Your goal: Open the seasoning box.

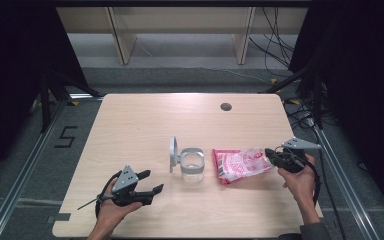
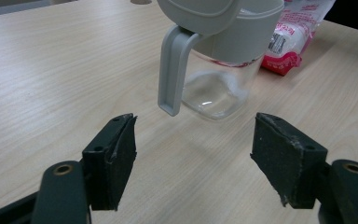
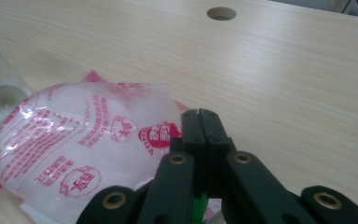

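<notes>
A clear glass jar (image 1: 192,167) with a grey collar stands mid-table, its grey hinged lid (image 1: 173,154) flipped up on the left. In the left gripper view the jar (image 2: 214,88) stands just ahead of my left gripper (image 2: 193,154), whose jaws are wide apart with nothing between them. That left gripper (image 1: 152,181) rests near the front left of the table. Right of the jar lies a pink-and-white plastic bag (image 1: 240,166). My right gripper (image 1: 269,152) is at the bag's right end. In the right gripper view it (image 3: 199,116) is pressed shut over the edge of the bag (image 3: 74,140).
A round cable hole (image 1: 225,106) sits near the table's far edge. Black frame posts and loose cables stand to the right of the table. The wooden tabletop (image 1: 130,125) is bare at the left and the back.
</notes>
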Action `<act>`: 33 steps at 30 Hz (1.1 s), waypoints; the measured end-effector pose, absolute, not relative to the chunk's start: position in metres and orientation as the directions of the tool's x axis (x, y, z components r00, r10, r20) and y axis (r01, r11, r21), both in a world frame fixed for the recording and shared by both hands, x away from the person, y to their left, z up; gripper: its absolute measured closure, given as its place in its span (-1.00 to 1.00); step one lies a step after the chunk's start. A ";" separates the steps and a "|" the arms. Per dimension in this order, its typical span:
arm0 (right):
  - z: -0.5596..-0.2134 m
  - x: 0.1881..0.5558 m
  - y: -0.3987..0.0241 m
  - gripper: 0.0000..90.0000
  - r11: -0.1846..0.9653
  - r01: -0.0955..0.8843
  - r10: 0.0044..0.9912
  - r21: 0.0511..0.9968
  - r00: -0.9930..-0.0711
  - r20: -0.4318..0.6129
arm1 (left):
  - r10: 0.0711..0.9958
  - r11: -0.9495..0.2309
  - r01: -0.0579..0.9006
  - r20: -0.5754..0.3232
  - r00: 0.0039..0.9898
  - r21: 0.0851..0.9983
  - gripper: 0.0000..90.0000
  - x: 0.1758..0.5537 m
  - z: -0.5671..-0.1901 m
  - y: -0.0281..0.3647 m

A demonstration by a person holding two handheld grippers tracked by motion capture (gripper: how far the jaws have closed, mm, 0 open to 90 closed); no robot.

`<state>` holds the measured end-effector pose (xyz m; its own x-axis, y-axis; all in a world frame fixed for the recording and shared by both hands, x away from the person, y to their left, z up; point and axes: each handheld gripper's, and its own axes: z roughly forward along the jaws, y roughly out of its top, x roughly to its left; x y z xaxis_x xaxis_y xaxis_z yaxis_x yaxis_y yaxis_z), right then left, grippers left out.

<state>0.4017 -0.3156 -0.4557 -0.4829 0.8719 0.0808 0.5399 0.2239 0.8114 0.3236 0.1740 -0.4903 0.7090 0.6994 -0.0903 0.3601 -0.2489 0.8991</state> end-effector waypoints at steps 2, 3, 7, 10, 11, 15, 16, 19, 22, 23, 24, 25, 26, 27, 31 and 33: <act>-0.456 0.408 -0.319 1.00 0.246 0.511 0.863 0.824 -0.503 0.054 | 0.699 -0.249 0.360 -0.090 0.709 0.899 -0.34 0.323 -0.490 0.174; -0.456 0.412 -0.320 1.00 0.249 0.519 0.862 0.818 -0.504 0.056 | 0.699 -0.248 0.360 -0.091 0.709 0.899 -0.34 0.324 -0.490 0.174; -0.457 0.428 -0.320 1.00 0.210 0.522 0.864 0.827 -0.495 0.094 | 0.694 -0.251 0.359 -0.092 0.714 0.899 -0.34 0.324 -0.491 0.173; -0.459 0.436 -0.320 1.00 0.222 0.517 0.862 0.827 -0.500 0.081 | 0.693 -0.256 0.361 -0.090 0.715 0.897 -0.34 0.324 -0.492 0.172; -0.459 0.437 -0.321 1.00 0.236 0.523 0.862 0.819 -0.502 0.073 | 0.696 -0.258 0.363 -0.088 0.712 0.895 -0.34 0.323 -0.492 0.172; -0.459 0.437 -0.319 1.00 0.229 0.518 0.868 0.824 -0.491 0.068 | 0.694 -0.259 0.359 -0.086 0.715 0.897 -0.34 0.324 -0.492 0.172; -0.458 0.436 -0.320 0.95 0.203 0.519 0.874 0.831 -0.479 0.086 | 0.695 -0.260 0.365 -0.089 0.714 0.894 -0.34 0.324 -0.493 0.172; -0.455 0.434 -0.327 0.83 0.197 0.514 0.896 0.835 -0.441 0.060 | 0.695 -0.257 0.359 -0.087 0.714 0.897 -0.34 0.324 -0.492 0.173; -0.449 0.426 -0.335 0.70 0.127 0.522 0.921 0.843 -0.378 0.095 | 0.703 -0.250 0.368 -0.093 0.705 0.895 -0.34 0.324 -0.493 0.173; -0.447 0.423 -0.336 0.64 0.103 0.520 0.928 0.848 -0.357 0.106 | 0.699 -0.250 0.365 -0.093 0.709 0.897 -0.34 0.324 -0.493 0.173; -0.445 0.419 -0.337 0.55 0.082 0.506 0.930 0.858 -0.349 0.117 | 0.700 -0.250 0.367 -0.094 0.708 0.896 -0.34 0.324 -0.493 0.173; -0.442 0.414 -0.338 0.46 0.080 0.506 0.934 0.859 -0.339 0.112 | 0.701 -0.250 0.365 -0.092 0.707 0.897 -0.34 0.324 -0.492 0.173; -0.440 0.409 -0.339 0.41 0.084 0.506 0.933 0.858 -0.342 0.110 | 0.701 -0.254 0.364 -0.089 0.708 0.896 -0.34 0.324 -0.493 0.173; -0.438 0.405 -0.340 0.37 0.092 0.506 0.933 0.858 -0.344 0.103 | 0.701 -0.257 0.365 -0.088 0.708 0.895 -0.34 0.324 -0.493 0.174; -0.431 0.382 -0.332 0.15 0.043 0.518 0.935 0.854 -0.323 0.149 | 0.699 -0.259 0.361 -0.085 0.710 0.896 -0.34 0.323 -0.493 0.174; -0.430 0.376 -0.330 0.02 0.063 0.493 0.936 0.868 -0.331 0.120 | 0.701 -0.258 0.363 -0.086 0.708 0.895 -0.34 0.323 -0.493 0.174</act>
